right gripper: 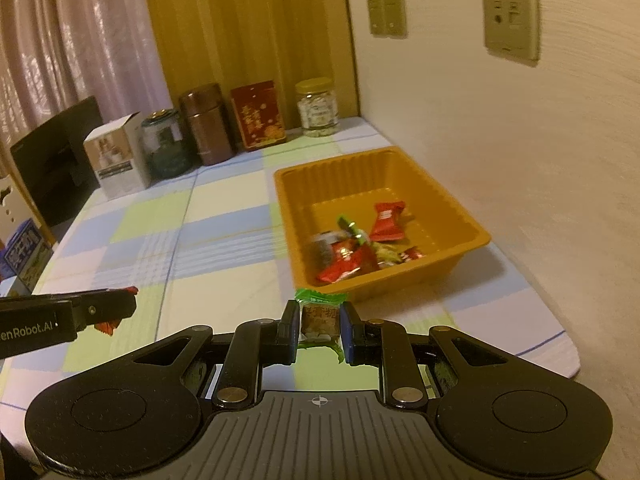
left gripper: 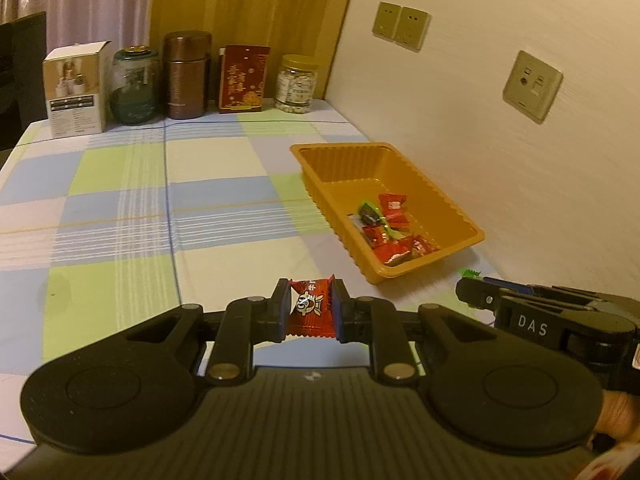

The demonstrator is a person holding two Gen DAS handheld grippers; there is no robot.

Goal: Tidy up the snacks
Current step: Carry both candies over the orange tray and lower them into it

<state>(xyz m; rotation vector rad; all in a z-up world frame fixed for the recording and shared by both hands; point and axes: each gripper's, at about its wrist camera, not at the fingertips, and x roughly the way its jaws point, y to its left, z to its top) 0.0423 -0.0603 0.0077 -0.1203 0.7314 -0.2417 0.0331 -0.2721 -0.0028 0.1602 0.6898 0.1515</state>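
You hold a red candy [left gripper: 311,307] and a green-wrapped candy [right gripper: 320,320]. Your orange tray [left gripper: 424,196] against the wall holds several wrapped snacks [left gripper: 390,228].

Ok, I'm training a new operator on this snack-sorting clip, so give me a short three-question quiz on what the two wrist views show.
1. True or false: the left gripper is shut on a red candy.
2. Multiple choice: the candy in the right gripper has a wrapper that is A) green-edged, B) blue, C) silver.
3. Fill in: the sorted candies lie in the ____ tray next to the wall.

Key
1. True: both pads press its wrapper.
2. A: the green-edged candy sits clamped between the pads.
3. Orange: several red and green candies lie at its near end, and the tray rests on the checked tablecloth.
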